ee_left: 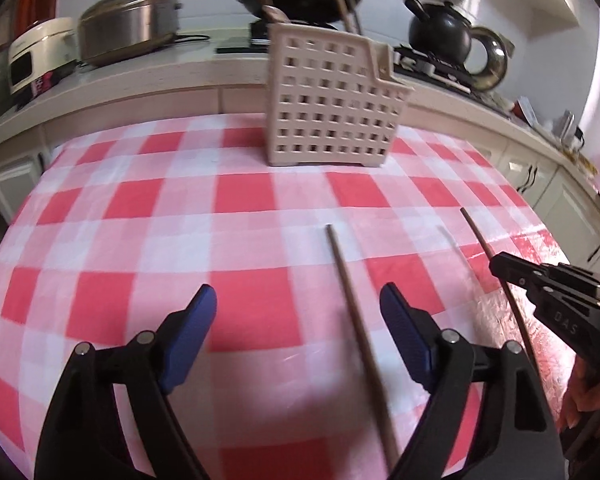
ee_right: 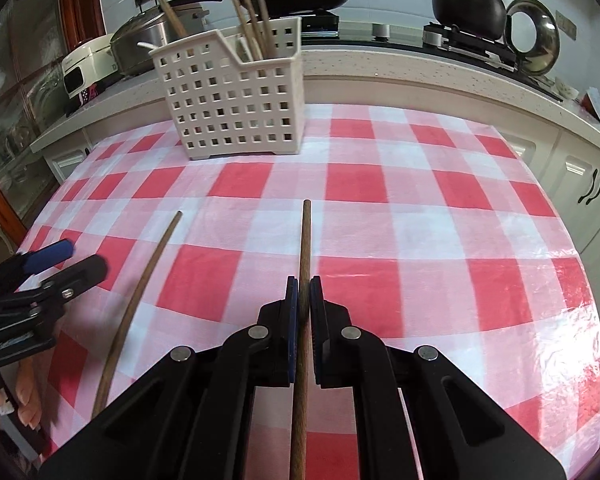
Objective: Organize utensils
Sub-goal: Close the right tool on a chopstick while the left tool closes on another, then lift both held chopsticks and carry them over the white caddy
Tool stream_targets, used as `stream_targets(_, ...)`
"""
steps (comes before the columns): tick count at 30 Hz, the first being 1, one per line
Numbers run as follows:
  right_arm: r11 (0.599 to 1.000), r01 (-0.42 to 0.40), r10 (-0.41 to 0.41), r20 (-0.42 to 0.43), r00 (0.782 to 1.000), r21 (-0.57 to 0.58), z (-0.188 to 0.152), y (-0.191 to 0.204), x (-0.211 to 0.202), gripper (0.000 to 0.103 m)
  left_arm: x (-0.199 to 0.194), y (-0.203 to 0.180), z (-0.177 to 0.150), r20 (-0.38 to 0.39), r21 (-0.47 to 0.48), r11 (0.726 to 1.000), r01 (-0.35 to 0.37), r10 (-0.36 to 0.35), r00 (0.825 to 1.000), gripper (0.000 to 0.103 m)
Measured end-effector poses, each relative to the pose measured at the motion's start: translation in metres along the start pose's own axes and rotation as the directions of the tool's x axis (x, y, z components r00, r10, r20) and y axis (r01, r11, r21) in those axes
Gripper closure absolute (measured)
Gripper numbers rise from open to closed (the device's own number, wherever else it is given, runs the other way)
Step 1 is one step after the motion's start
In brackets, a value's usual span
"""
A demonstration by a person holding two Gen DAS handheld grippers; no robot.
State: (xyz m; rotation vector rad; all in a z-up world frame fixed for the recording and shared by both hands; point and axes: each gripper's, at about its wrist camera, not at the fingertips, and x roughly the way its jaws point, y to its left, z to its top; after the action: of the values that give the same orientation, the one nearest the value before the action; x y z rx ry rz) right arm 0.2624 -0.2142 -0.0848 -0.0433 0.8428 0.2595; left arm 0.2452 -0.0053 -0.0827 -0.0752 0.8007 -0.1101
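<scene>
In the left wrist view, the left gripper [ee_left: 296, 312] is hanging wide apart over the desk [ee_left: 148, 216], which is covered in a red-and-white checked cloth, and a long, thin brown wooden chopstick [ee_left: 354, 320] is lying between its blue pads [ee_left: 194, 320] without either pad touching it. At the right edge the right gripper [ee_left: 500, 266] is pinching a second brown wooden chopstick [ee_left: 476, 236] just behind its far tip. At the far side of the desk a beige perforated plastic utensil basket [ee_left: 332, 100] is standing upright with several chopsticks already poking out of its top. In the right wrist view, the right gripper [ee_right: 304, 280] is clamped tight on its chopstick [ee_right: 305, 236], the stick running straight out between the pads toward the basket [ee_right: 236, 108]. The loose chopstick [ee_right: 140, 276] is lying to the left, beside the left gripper [ee_right: 82, 260]. These sticks look light, stiff and smooth, so a thin one could easily roll or pivot under a loose pinch; taking the loose one near its middle, square across the pads, seems the safest hold before lifting it to the basket.
</scene>
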Motion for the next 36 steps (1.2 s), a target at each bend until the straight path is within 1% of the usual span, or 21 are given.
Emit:
stream_targets(1, 1.000, -0.003, 0.003, 0.001, 1.000, -0.002, 0.000, -0.003, -0.001, 0.096, 0.002, -0.004, 0.001, -0.003, 0.007, 1.000, 0.000, 0.000, 1.000, 0.025)
stream_targets(5, 1.000, -0.012, 0.012, 0.008, 1.000, -0.004, -0.002, -0.011, -0.006, 0.096, 0.013, -0.020, 0.003, -0.028, 0.032, 0.999, 0.001, 0.000, 1.000, 0.039)
stream_targets(9, 1.000, -0.029, 0.029, 0.015, 0.999, 0.012, -0.003, -0.018, -0.007, 0.096, 0.021, -0.031, 0.000, -0.049, 0.042, 0.999, -0.009, 0.011, 0.999, 0.049)
stream_targets(11, 0.999, -0.037, 0.037, 0.017, 0.999, 0.018, -0.003, -0.021, -0.007, 0.096, 0.024, -0.033, -0.002, -0.063, 0.038, 0.999, -0.012, 0.014, 0.998, 0.064)
stream_targets(13, 0.999, -0.047, 0.047, 0.020, 0.999, 0.021, -0.003, -0.023, -0.007, 0.096, 0.030, -0.037, -0.003, -0.082, 0.045, 0.999, -0.028, 0.032, 0.996, 0.069)
stream_targets(15, 0.998, -0.056, 0.056, 0.022, 0.998, 0.024, -0.003, -0.024, -0.008, 0.096, 0.031, -0.040, -0.002, -0.080, 0.049, 0.998, -0.036, 0.040, 0.996, 0.078)
stream_targets(16, 0.998, -0.062, 0.061, 0.023, 0.998, 0.024, -0.003, -0.025, -0.008, 0.096, 0.031, -0.041, -0.003, -0.081, 0.054, 0.997, -0.052, 0.056, 0.995, 0.082)
stream_targets(17, 0.998, -0.065, 0.065, 0.024, 0.998, 0.024, -0.003, -0.025, -0.008, 0.096, 0.032, -0.043, -0.003, -0.082, 0.062, 0.996, -0.065, 0.070, 0.994, 0.089)
stream_targets(19, 0.997, -0.075, 0.075, 0.024, 0.997, 0.024, -0.003, -0.025, -0.007, 0.096, 0.033, -0.044, -0.003, -0.083, 0.069, 0.995, -0.070, 0.076, 0.994, 0.096)
stream_targets(23, 0.996, -0.088, 0.087, 0.027, 0.996, 0.028, -0.003, -0.026, -0.008, 0.096, 0.032, -0.045, -0.003, -0.083, 0.077, 0.995, -0.067, 0.073, 0.994, 0.097)
stream_targets(26, 0.995, -0.091, 0.090, 0.032, 0.995, 0.031, -0.004, -0.026, -0.009, 0.096, 0.032, -0.041, -0.002, -0.082, 0.053, 0.997, -0.051, 0.055, 0.995, 0.097)
stream_targets(29, 0.996, -0.089, 0.088, 0.032, 0.996, 0.032, -0.004, -0.026, -0.010, 0.096, 0.031, -0.040, -0.003, -0.079, 0.045, 0.998, -0.053, 0.056, 0.995, 0.097)
stream_targets(36, 0.995, -0.094, 0.094, 0.013, 0.996, 0.027, -0.007, -0.021, -0.007, 0.096, 0.021, -0.043, -0.006, -0.064, 0.043, 0.998, -0.035, 0.037, 0.997, 0.097)
